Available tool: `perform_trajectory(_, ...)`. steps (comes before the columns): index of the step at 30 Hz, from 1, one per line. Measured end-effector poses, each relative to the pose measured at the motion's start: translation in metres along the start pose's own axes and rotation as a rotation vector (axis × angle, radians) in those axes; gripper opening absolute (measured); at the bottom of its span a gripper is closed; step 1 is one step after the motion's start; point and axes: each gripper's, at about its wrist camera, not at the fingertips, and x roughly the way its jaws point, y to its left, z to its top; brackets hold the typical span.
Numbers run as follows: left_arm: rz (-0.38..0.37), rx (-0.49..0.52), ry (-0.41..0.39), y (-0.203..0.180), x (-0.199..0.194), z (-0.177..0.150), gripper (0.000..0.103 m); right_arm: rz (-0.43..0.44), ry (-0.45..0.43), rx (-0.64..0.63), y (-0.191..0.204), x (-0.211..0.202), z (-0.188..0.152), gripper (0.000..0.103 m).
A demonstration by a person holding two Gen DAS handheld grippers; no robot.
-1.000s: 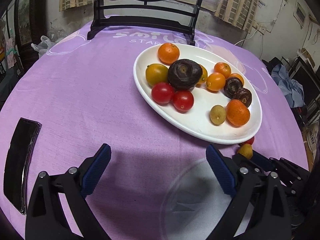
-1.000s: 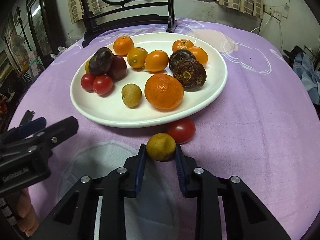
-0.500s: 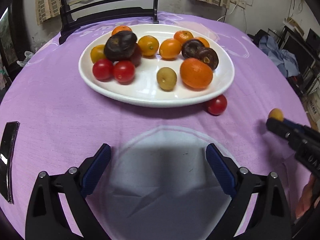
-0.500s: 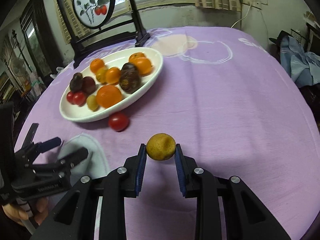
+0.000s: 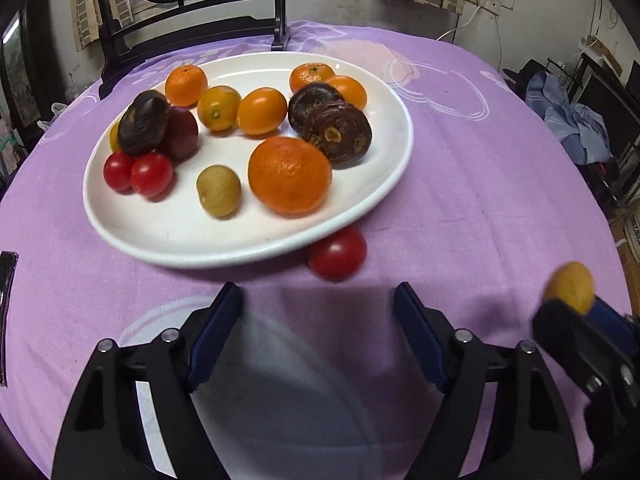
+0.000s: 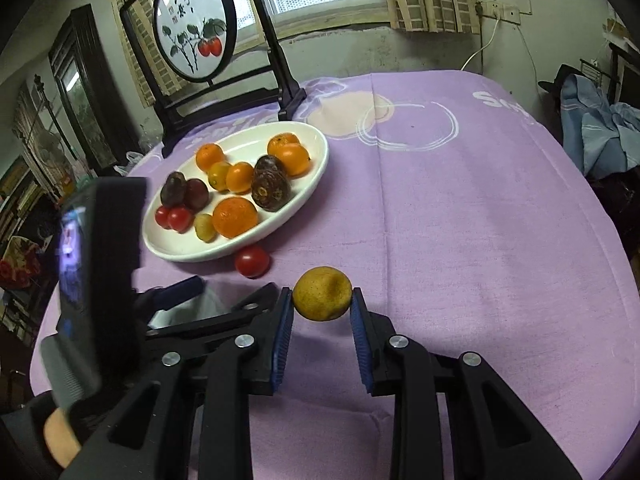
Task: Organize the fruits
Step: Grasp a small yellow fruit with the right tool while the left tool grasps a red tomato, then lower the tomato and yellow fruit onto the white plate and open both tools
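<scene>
A white oval plate (image 5: 168,236) (image 6: 316,168) on the purple tablecloth holds several oranges, tomatoes, dark fruits and a small yellow-green fruit (image 5: 218,190). A red tomato (image 5: 337,253) (image 6: 252,261) lies on the cloth just in front of the plate's rim. My left gripper (image 5: 318,316) is open and empty, close to that tomato. My right gripper (image 6: 322,308) is shut on a small yellow fruit (image 6: 322,293) and holds it above the cloth to the right of the plate; it also shows at the right edge of the left wrist view (image 5: 570,287).
A dark wooden stand with a round painted screen (image 6: 194,24) sits behind the plate. A dark phone (image 5: 5,304) lies at the left table edge. Clothes (image 6: 600,128) are piled beyond the table's right edge. A grey round print (image 5: 280,380) marks the cloth under my left gripper.
My left gripper has moved toward the plate and the loose tomato. My right gripper has lifted the yellow fruit off the cloth and carried it back and to the right.
</scene>
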Motion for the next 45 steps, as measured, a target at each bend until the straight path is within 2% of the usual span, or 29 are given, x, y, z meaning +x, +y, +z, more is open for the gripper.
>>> perform_trajectory(7, 0.049, -0.054, -0.014, -0.005, 0.005, 0.011, 0.059, -0.010, -0.018, 0.028, -0.008, -0.006, 0.003, 0.031)
perform_trajectory(13, 0.107, -0.118, -0.006, -0.009, 0.008, 0.016, 0.059, -0.016, -0.017, 0.039, -0.012, -0.005, 0.002, 0.031)
perform_trajectory(18, 0.162, -0.225, 0.011, -0.011, 0.011, 0.022, 0.059, -0.034, -0.016, 0.045, -0.014, -0.004, 0.002, 0.030)
perform_trajectory(21, 0.203, -0.245, 0.014, -0.014, 0.012, 0.023, 0.054, -0.031, -0.018, 0.064, -0.020, -0.005, 0.003, 0.030)
perform_trajectory(22, 0.199, -0.239, 0.009, -0.015, 0.011, 0.022, 0.049, -0.033, -0.021, 0.066, -0.021, -0.006, 0.003, 0.030)
perform_trajectory(24, 0.163, -0.194, -0.008, -0.020, 0.008, 0.020, 0.033, -0.040, -0.026, 0.066, -0.022, -0.007, 0.004, 0.030)
perform_trajectory(25, 0.165, -0.180, -0.010, -0.021, 0.008, 0.019, 0.029, -0.048, -0.027, 0.069, -0.023, -0.007, 0.004, 0.030)
perform_trajectory(32, 0.152, -0.158, -0.020, -0.021, 0.002, 0.012, 0.029, -0.048, -0.013, 0.073, -0.025, -0.003, 0.004, 0.031)
perform_trajectory(36, 0.108, -0.129, -0.010, -0.017, -0.005, 0.003, 0.029, -0.050, -0.017, 0.071, -0.025, -0.004, 0.004, 0.031)
perform_trajectory(40, 0.056, -0.105, 0.006, -0.002, -0.015, -0.007, 0.029, -0.040, -0.008, 0.066, -0.023, -0.001, 0.003, 0.031)
perform_trajectory(45, 0.042, -0.065, 0.013, 0.031, -0.025, -0.021, 0.029, -0.029, -0.004, 0.034, -0.015, 0.001, 0.001, 0.030)
